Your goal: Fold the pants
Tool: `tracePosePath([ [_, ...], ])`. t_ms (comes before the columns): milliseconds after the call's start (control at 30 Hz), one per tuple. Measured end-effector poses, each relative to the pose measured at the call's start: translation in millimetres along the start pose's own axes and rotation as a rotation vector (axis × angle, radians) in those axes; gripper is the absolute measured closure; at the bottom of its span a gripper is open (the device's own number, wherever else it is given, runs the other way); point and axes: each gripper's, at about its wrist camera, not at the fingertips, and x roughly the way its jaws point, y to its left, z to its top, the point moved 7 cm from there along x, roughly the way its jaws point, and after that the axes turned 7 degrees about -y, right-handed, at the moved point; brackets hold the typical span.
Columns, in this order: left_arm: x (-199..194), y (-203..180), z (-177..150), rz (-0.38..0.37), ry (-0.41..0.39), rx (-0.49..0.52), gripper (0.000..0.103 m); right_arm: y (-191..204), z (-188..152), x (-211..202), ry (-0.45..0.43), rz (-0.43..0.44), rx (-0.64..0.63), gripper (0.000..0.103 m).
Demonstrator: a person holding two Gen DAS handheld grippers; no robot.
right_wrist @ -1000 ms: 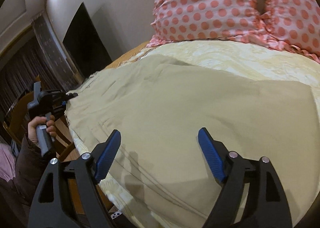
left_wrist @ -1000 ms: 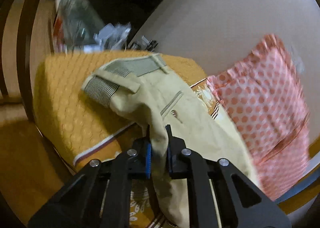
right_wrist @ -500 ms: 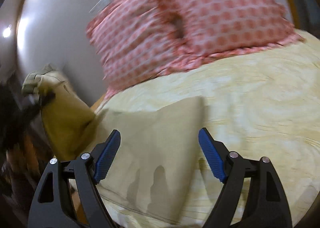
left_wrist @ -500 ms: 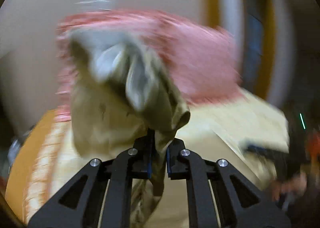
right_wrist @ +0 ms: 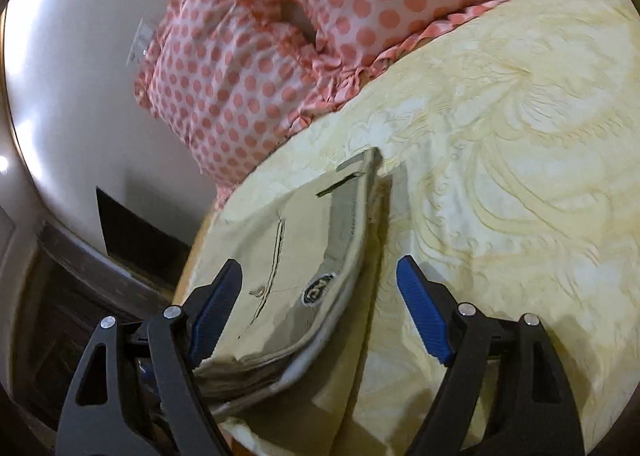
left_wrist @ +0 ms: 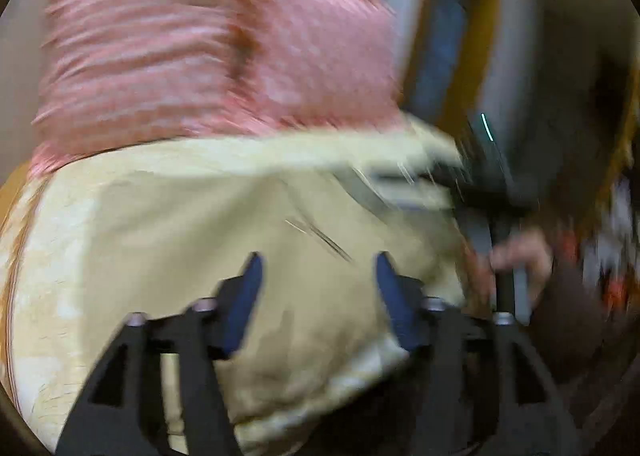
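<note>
The khaki pants (right_wrist: 296,268) lie folded over on the pale yellow bedspread (right_wrist: 520,175), waistband and grey lining on top, a back pocket slit showing. My right gripper (right_wrist: 320,296) is open and empty, just above the waistband end. In the blurred left wrist view the pants (left_wrist: 200,256) spread flat under my left gripper (left_wrist: 316,276), which is open and empty. The right gripper and the hand holding it (left_wrist: 516,260) show at the right of that view.
Pink polka-dot pillows (right_wrist: 320,23) sit at the head of the bed against a white wall (right_wrist: 72,95). A dark wooden bed frame and floor (right_wrist: 80,276) lie to the left. A door frame (left_wrist: 460,35) shows in the left wrist view.
My left gripper swung the waistband end over onto the rest of the pants and let go; it now stands open. The right gripper stayed open and shifted towards the folded end.
</note>
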Motion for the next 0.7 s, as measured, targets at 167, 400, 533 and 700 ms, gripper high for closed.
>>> tracePosePath([
  [167,23.3,140.7,5.6,0.2,0.078,-0.324,0.042,-1.1,-0.5,22.2,0.054,-0.047,-0.052,0.048],
  [400,65.1,182.2,-13.2,0.111,0.234,-0.432,0.043,-2.6,1.0,31.2,0.074,-0.061,-0.082,0.06],
  [533,80.4,187.5,-4.5,0.054,0.246,-0.443,0.034,-4.6,3.0,33.6,0.09,-0.045,-0.081,0.062],
  [700,89.2,174.4,-7.3,0.021,0.283,-0.435,0.091,3.3,3.9,33.9,0.15,0.047,-0.054,0.091],
])
